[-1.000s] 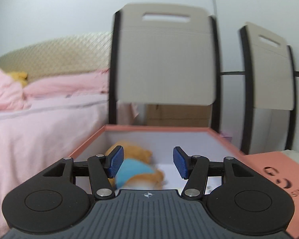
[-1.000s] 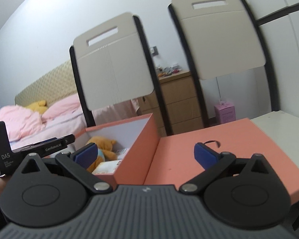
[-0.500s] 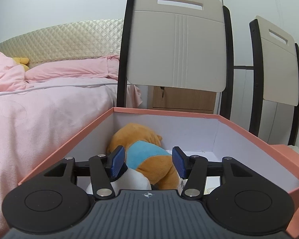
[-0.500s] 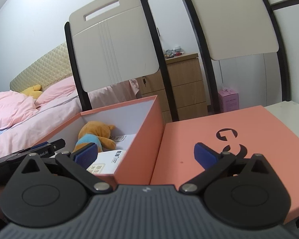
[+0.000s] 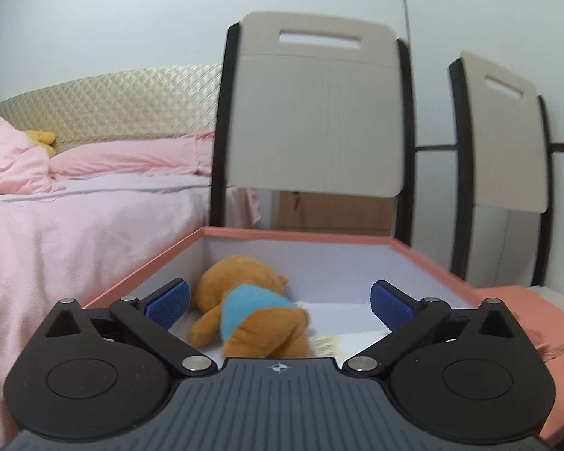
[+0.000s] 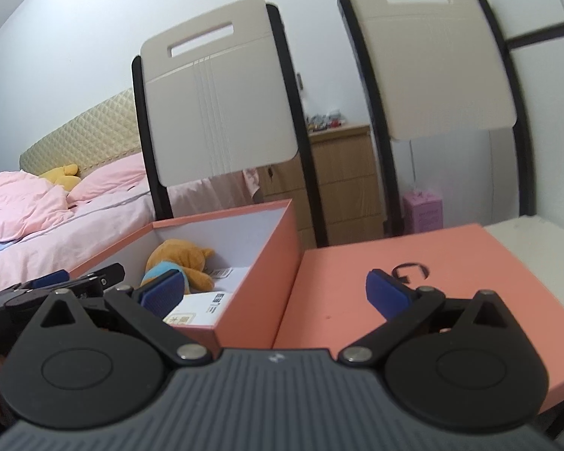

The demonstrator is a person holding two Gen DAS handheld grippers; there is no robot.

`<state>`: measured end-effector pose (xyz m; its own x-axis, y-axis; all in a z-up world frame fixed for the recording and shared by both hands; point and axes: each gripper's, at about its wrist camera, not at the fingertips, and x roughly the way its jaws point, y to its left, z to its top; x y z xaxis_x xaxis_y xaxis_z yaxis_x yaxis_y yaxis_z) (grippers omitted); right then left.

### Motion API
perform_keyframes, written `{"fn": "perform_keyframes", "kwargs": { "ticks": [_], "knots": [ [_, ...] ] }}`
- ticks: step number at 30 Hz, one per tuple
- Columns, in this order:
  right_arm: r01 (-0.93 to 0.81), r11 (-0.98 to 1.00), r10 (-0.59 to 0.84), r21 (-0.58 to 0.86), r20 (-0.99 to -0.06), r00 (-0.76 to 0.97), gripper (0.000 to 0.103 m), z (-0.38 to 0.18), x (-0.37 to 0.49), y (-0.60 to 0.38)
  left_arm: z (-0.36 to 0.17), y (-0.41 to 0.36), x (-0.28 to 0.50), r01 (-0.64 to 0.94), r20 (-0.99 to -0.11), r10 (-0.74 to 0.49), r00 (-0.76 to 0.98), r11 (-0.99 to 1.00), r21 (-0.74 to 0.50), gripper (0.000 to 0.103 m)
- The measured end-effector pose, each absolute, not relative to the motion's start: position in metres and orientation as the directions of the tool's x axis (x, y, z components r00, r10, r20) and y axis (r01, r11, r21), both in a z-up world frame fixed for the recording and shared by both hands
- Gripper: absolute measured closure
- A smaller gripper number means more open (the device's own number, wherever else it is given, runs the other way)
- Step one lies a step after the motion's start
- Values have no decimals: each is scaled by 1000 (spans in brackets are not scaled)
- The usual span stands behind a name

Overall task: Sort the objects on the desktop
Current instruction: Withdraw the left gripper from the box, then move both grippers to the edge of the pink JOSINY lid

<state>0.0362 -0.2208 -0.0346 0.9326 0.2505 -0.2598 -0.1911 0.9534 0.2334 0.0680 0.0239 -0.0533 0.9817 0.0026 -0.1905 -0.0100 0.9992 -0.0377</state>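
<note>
An orange plush bear (image 5: 252,312) in a blue shirt lies inside the open salmon box (image 5: 300,233), on a white packet (image 6: 203,306). My left gripper (image 5: 278,306) hovers over the box's near end, its jaws opening wide; the bear lies between and below the blue pads (image 5: 169,300), which do not touch it. In the right wrist view the bear (image 6: 180,263) and box (image 6: 259,282) sit to the left, with the left gripper (image 6: 82,278) at the box's near left corner. My right gripper (image 6: 274,295) is open and empty, straddling the box wall and the salmon lid (image 6: 451,263).
Two beige chair backs (image 6: 222,105) (image 6: 432,60) stand just behind the box. A bed with pink bedding (image 5: 75,225) lies left. Wooden drawers (image 6: 342,184) and a small pink box (image 6: 421,210) stand behind. A pale tabletop (image 6: 537,240) shows right of the lid.
The left jaws went from narrow around the bear to spread wide, and the bear now lies loose in the box. Both views shifted slightly.
</note>
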Motion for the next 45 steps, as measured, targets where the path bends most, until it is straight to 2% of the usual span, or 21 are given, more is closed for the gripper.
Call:
{"fn": "perform_keyframes", "kwargs": {
  "ticks": [8,14,21,27,31,37,41,45],
  "knots": [
    [-164,961,213,222,-219,952,0,-25,0,-243,-45,-12,39,84,-150,-91,985,995,-50,0],
    [-85,975,123,203,-179,976,0,-16,-40,-276,-52,-53,13,192,-131,-195,972,981,-35,0],
    [-59,960,116,275,-196,974,0,-40,-46,-335,-80,-96,-1,305,-200,-296,934,952,16,0],
    [34,970,27,242,-244,969,0,-77,-29,-371,-107,-118,-3,383,-272,-357,894,923,46,0],
    [20,984,23,177,-237,971,0,-90,-23,-375,-122,-127,-3,389,-320,-348,881,919,72,0],
    [70,977,-10,202,-281,960,0,-127,-5,-394,-136,-131,-2,405,-353,-352,867,910,87,0],
    [56,969,19,240,-299,954,0,-141,6,-402,-143,-132,5,408,-376,-356,856,911,66,0],
    [34,977,36,213,-316,948,0,-147,13,-398,-147,-135,7,432,-386,-378,841,900,59,0]
  ]
}}
